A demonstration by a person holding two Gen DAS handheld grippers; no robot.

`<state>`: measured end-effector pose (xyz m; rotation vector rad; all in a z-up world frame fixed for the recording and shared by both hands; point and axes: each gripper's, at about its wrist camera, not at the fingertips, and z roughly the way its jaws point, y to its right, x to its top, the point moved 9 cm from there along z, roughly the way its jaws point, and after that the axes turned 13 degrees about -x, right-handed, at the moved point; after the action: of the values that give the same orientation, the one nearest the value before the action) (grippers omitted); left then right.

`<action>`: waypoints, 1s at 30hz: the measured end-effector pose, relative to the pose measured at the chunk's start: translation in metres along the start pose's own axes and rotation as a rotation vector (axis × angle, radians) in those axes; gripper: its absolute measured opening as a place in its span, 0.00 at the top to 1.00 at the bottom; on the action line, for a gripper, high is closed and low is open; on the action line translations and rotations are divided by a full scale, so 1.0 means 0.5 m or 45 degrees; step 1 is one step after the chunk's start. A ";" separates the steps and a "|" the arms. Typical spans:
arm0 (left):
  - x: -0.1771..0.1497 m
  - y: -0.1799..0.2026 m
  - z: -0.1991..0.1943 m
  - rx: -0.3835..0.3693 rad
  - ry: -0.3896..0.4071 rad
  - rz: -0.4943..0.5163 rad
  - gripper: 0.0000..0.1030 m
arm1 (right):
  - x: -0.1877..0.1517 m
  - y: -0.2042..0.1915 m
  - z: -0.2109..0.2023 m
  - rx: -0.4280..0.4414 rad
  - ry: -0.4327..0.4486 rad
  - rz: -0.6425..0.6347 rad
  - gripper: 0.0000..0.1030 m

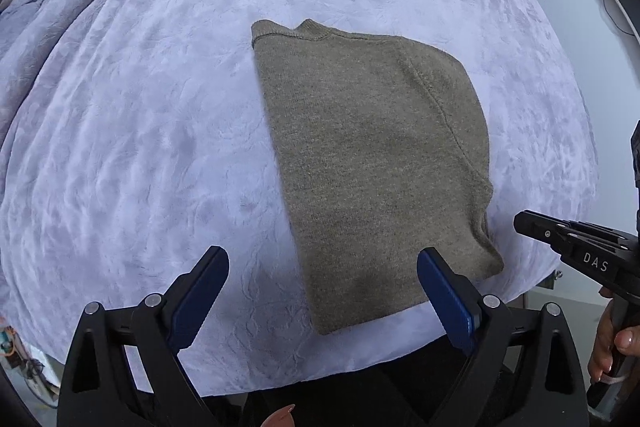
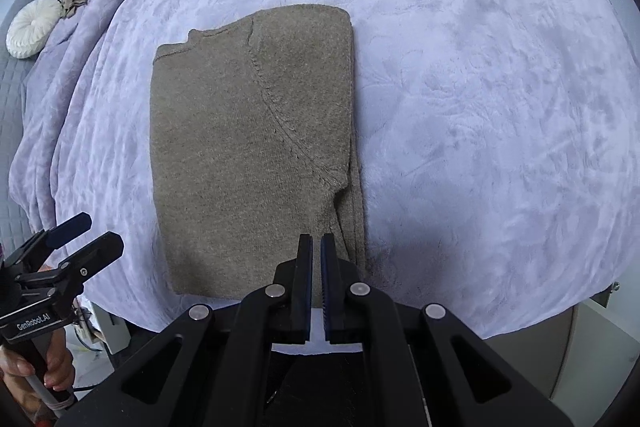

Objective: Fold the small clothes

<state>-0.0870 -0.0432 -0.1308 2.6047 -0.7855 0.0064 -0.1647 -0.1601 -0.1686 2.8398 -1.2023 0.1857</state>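
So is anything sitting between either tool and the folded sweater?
Nothing visible. The olive sweater lies alone on the lavender blanket, with the open left tool and the shut right tool both above its near edge.

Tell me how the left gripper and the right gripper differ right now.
The left gripper has its jaws spread wide; the right gripper has its jaws shut with only a thin slit between the pads. The left gripper frames the near edge of the folded olive sweater; the right gripper sits over its near right corner. Both are empty, point down at the lavender blanket and have blue pads.
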 end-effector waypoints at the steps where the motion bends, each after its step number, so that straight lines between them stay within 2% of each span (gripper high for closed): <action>1: 0.001 -0.006 -0.002 0.037 -0.001 -0.003 0.00 | 0.003 -0.004 -0.001 -0.002 -0.005 -0.005 0.96; 2: 0.003 -0.008 -0.002 0.049 0.002 0.001 0.00 | 0.008 -0.013 -0.001 -0.013 -0.013 -0.013 0.95; 4: 0.006 -0.010 -0.006 0.077 0.016 0.013 0.00 | 0.013 -0.021 -0.004 -0.038 -0.008 -0.029 0.76; 5: 0.007 -0.010 -0.008 0.088 0.023 0.021 0.00 | 0.016 -0.025 -0.008 -0.049 0.004 -0.039 0.42; 6: 0.011 -0.011 -0.013 0.103 0.035 0.030 0.00 | 0.020 -0.029 -0.015 -0.051 0.028 -0.044 0.16; 8: 0.020 -0.016 -0.025 0.130 0.068 0.028 0.00 | 0.026 -0.040 -0.031 -0.048 0.076 -0.060 0.14; 10: 0.027 -0.020 -0.034 0.108 0.085 -0.007 0.00 | 0.033 -0.047 -0.043 -0.070 0.106 -0.083 0.14; 13: 0.033 -0.028 -0.033 0.058 0.076 -0.072 0.00 | 0.047 -0.056 -0.063 -0.127 0.183 -0.123 0.03; 15: 0.035 -0.032 -0.034 0.060 0.073 -0.094 0.00 | 0.055 -0.059 -0.076 -0.145 0.228 -0.131 0.01; 18: 0.037 -0.034 -0.038 0.107 0.071 -0.089 0.00 | 0.064 -0.057 -0.086 -0.160 0.239 -0.130 0.01; 23: 0.036 -0.029 -0.040 0.107 0.054 -0.112 0.00 | 0.068 -0.062 -0.089 -0.188 0.193 -0.157 0.01; 30: 0.038 -0.022 -0.050 0.114 0.067 -0.122 0.00 | 0.081 -0.053 -0.097 -0.237 0.185 -0.117 0.01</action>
<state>-0.0621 -0.0351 -0.1100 2.7121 -0.6553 0.0833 -0.1221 -0.1659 -0.1155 2.6619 -1.0032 0.2566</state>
